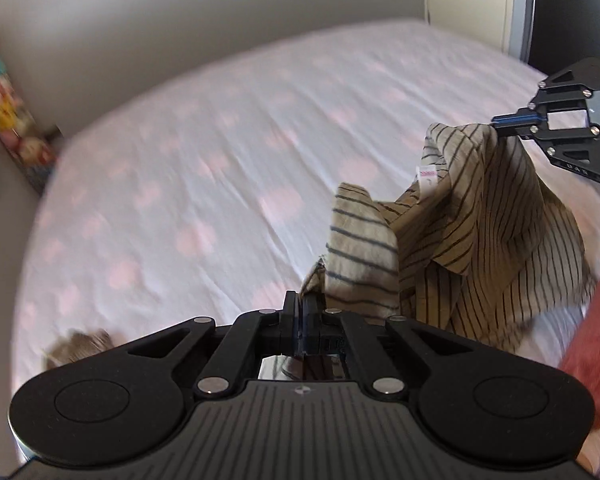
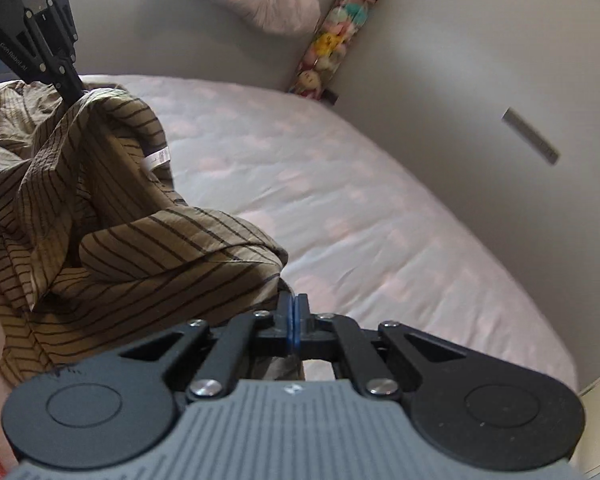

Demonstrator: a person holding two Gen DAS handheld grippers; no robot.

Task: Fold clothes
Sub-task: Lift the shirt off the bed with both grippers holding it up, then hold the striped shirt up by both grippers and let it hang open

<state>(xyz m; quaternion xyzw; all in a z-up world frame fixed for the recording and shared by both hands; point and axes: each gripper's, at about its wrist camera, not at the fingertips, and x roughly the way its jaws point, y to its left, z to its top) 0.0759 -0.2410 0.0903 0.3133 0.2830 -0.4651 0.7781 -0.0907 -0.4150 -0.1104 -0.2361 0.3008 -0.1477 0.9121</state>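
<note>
A: Shirt, tan with thin dark stripes, hangs between both sets of fingers. The left gripper has its fingers pressed together on a bunched edge of the cloth, right at the tips.

B: And the other side?

A: The right gripper has its fingers pressed together too, blue pads meeting, with the fabric's corner caught at the tips. From the left wrist view the right gripper shows at the far right, cloth draping down from its tip.

B: Where does the rest of the shirt sit?

A: It sags in folds between the two grips, raised above the bed. A white label shows on an inner fold. In the right wrist view the left gripper pinches the shirt at the upper left.

B: Beyond that?

A: The bed wears a white sheet with pale pink blotches. A tall column of stuffed toys stands in the corner against the grey wall, with a pale pillow just beside it.
</note>
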